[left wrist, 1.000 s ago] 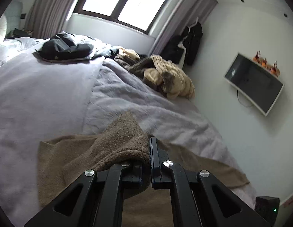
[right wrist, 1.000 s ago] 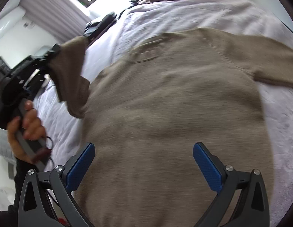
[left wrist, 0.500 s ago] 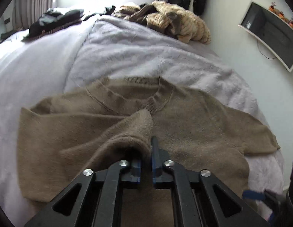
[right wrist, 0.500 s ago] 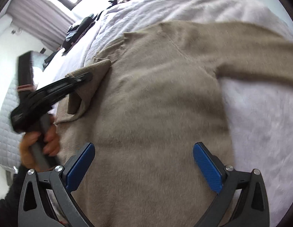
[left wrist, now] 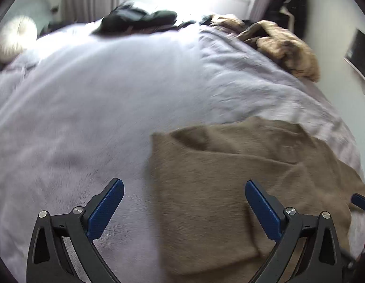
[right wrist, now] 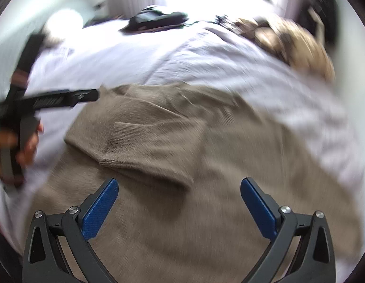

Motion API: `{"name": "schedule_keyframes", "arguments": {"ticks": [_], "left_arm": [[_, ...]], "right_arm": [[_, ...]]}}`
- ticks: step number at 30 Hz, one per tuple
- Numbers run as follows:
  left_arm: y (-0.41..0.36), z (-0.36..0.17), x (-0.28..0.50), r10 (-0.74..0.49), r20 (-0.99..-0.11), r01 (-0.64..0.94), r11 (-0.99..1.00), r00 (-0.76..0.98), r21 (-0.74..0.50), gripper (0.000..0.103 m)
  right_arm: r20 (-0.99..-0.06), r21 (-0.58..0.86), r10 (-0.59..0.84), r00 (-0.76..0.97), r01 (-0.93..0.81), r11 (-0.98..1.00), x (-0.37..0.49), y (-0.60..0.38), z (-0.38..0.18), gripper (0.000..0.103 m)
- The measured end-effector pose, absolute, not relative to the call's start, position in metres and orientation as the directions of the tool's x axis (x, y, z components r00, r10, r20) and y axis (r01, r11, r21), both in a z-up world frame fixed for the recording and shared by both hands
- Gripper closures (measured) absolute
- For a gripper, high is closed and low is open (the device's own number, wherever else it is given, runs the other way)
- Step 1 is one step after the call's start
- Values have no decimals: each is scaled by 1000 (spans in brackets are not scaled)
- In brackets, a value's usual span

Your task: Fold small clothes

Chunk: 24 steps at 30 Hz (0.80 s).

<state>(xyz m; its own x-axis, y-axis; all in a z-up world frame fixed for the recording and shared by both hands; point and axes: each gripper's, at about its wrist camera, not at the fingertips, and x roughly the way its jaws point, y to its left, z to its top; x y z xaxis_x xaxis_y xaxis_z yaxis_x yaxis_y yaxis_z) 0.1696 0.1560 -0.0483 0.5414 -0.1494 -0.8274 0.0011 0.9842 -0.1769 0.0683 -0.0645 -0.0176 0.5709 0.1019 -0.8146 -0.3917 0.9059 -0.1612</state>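
So the left gripper has just let go: a moment back its fingers were pinched shut on the sleeve of the brown sweater, and now they're spread wide with nothing between them, hanging over the bed at the sweater's left edge. In the left wrist view the sweater sits in the lower right of the frame, and you can see the sleeve now folded in over the body, its left side forming a pretty straight edge. In the right wrist view, the left gripper shows up blurry at the far left of the frame, next to the sweater's collar area, and the folded-over sleeve lies as a wedge across the middle. The right gripper has its fingers wide open too, holding nothing, hovering over the lower body of the sweater. Both views are smeared, so things are clearly mid-swing. My read: the first sleeve fold is done, and the other sleeve, off toward the right of the frame, is probably next. The dark clothes and tan pile at the top of the frame look untouched.
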Motion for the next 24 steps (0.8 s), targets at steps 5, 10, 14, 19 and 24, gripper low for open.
{"name": "schedule_keyframes", "arguments": {"ticks": [5,10,14,19,24], "left_arm": [[174,-84,194,-235,-864,-39,959,446,-281,16],[177,-97,206,-318,-857,-39,931,405,-364,82],[175,-97,205,-313,-854,-22,935,416,-353,82],[168,-95,204,-284,-854,17,951,437,-307,82],[167,-96,207,-275,-857,7,953,436,-303,70]], "right_arm": [[-793,-424,-33,608,-512,747,87,-10,-57,1],[-825,-248,81,559,-487,838,111,-29,-48,88],[-764,207,235,601,-117,971,126,-144,-27,88],[-742,606,405,535,276,746,113,-271,-92,56],[-670,645,449,592,165,746,99,-266,-77,29]]}}
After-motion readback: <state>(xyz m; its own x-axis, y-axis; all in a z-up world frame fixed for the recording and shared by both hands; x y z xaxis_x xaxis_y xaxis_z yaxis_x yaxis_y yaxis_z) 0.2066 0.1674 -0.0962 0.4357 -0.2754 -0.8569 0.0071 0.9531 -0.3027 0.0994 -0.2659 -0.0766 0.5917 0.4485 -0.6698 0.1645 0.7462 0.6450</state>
